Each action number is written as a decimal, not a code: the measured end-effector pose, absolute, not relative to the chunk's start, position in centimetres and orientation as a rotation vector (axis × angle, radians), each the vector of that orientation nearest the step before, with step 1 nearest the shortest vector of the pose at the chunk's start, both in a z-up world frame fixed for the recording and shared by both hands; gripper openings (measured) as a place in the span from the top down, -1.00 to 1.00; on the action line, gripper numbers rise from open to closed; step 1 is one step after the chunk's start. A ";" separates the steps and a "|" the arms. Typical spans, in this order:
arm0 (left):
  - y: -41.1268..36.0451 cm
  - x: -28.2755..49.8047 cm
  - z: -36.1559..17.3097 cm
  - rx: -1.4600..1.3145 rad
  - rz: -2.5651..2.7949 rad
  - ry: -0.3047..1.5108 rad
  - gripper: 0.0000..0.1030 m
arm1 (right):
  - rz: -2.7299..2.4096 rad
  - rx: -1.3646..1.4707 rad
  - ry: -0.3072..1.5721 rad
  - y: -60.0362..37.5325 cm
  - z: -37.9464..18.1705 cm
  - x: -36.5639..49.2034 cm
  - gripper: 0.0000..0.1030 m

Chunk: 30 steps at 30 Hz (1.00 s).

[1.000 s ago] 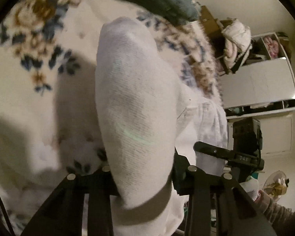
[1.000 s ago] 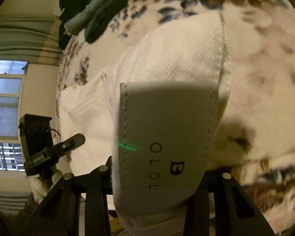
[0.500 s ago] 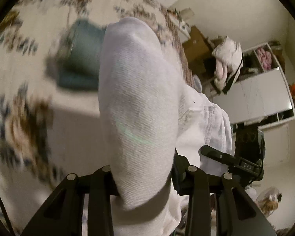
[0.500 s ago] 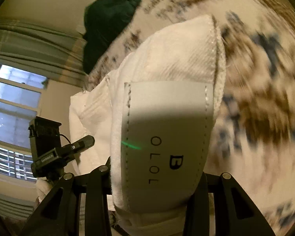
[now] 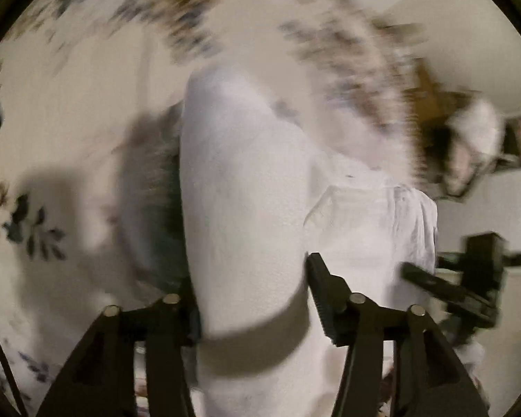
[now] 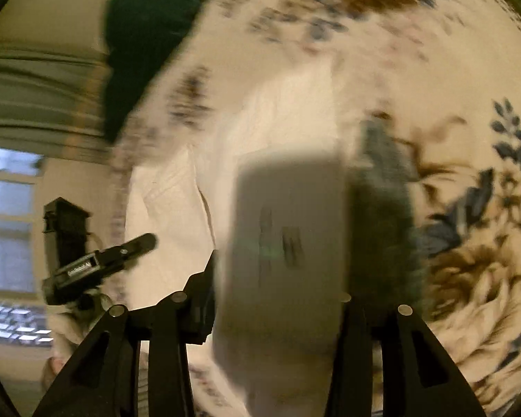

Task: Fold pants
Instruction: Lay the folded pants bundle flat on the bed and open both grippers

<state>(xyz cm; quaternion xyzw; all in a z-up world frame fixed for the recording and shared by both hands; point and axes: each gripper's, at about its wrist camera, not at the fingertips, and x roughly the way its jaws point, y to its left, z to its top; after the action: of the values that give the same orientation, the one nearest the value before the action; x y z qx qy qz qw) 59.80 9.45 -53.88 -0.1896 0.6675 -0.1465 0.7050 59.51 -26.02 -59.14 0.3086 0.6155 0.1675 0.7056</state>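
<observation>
Holding one end each, the two grippers carry the white thick cotton pants (image 5: 246, 187) up in the air above the flower-print bed cover (image 5: 62, 160). The left gripper (image 5: 253, 295) has its black fingers (image 5: 324, 295) on both sides of a rounded fold of the pants, and the cloth fills the gap between them. The right finger looks a little off the cloth, so I cannot tell how tight the pinch is. The right gripper (image 6: 278, 299) has its fingers (image 6: 201, 299) around the end with the grey square label (image 6: 288, 229), and that end fills its gap too.

The pants run long from one gripper across to the other, like a bridge. The middle part sags between them. Each end sticks straight out past the fingers, away from the camera. Both grippers are just as near to the pants, since each has an end. The bed lies under and in front of them, so I think the next move is to bring the pants down onto the bed.

The right wrist view shows the label, a dark green pile of clothes (image 6: 149, 34) at the far side of the bed, and a window (image 6: 7, 219). The left wrist view shows none of those. It shows a messy white shelf (image 5: 482, 146) by the wall. Each view shows the other gripper at its side. Both pictures are blurry.
</observation>
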 end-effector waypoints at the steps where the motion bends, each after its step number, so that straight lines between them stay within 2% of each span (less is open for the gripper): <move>1: 9.9 59.8 -54.7 -0.422 -0.302 1.498 -0.21 | 0.354 0.688 1.386 -26.4 -60.0 59.5 0.05; 3: 10.3 59.2 -54.2 -0.438 -0.309 1.472 -0.34 | 0.374 0.719 1.393 -26.0 -60.2 59.8 -0.13; 5: 9.8 58.6 -53.0 -0.400 -0.301 1.452 -0.36 | 0.377 0.664 1.395 -25.9 -59.3 58.7 -0.35; 7: 9.0 57.6 -51.8 -0.302 -0.242 1.457 -0.50 | 0.333 0.554 1.396 -25.3 -58.1 57.5 -0.76; 8: 8.8 57.6 -51.1 -0.273 -0.207 1.447 -0.52 | 0.287 0.492 1.388 -24.8 -57.2 57.4 -0.85; 10: 8.7 56.2 -49.5 -0.293 -0.211 1.392 -0.52 | 0.259 0.435 1.349 -23.3 -54.8 56.9 -0.88; 13: 7.2 53.6 -48.4 -0.283 -0.242 1.353 -0.55 | 0.246 0.362 1.374 -21.3 -54.3 55.3 -0.88; 17: 6.6 51.6 -51.9 -0.133 -0.155 1.414 -0.60 | 0.169 0.264 1.448 -21.2 -57.0 53.0 -0.87; 20: 8.4 50.2 -53.8 -0.182 -0.149 1.430 -0.84 | 0.130 0.321 1.470 -23.0 -58.7 51.6 -0.88; 23: 9.3 49.2 -54.4 -0.214 -0.144 1.430 -0.88 | 0.111 0.342 1.487 -23.8 -59.8 51.0 -0.92; 26: 8.7 48.4 -51.8 -0.165 -0.101 1.361 -0.86 | 0.083 0.313 1.437 -23.6 -58.4 50.2 -0.94; 30: 7.0 46.6 -47.0 -0.064 -0.057 1.199 -0.87 | -0.002 0.105 1.286 -21.7 -53.6 48.2 -0.95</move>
<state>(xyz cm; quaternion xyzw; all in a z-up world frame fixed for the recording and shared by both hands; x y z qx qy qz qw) 46.64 7.02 -46.99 -0.0300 0.5643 -0.0268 0.8246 48.15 -21.71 -53.57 0.0488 0.5993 -0.0011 0.7990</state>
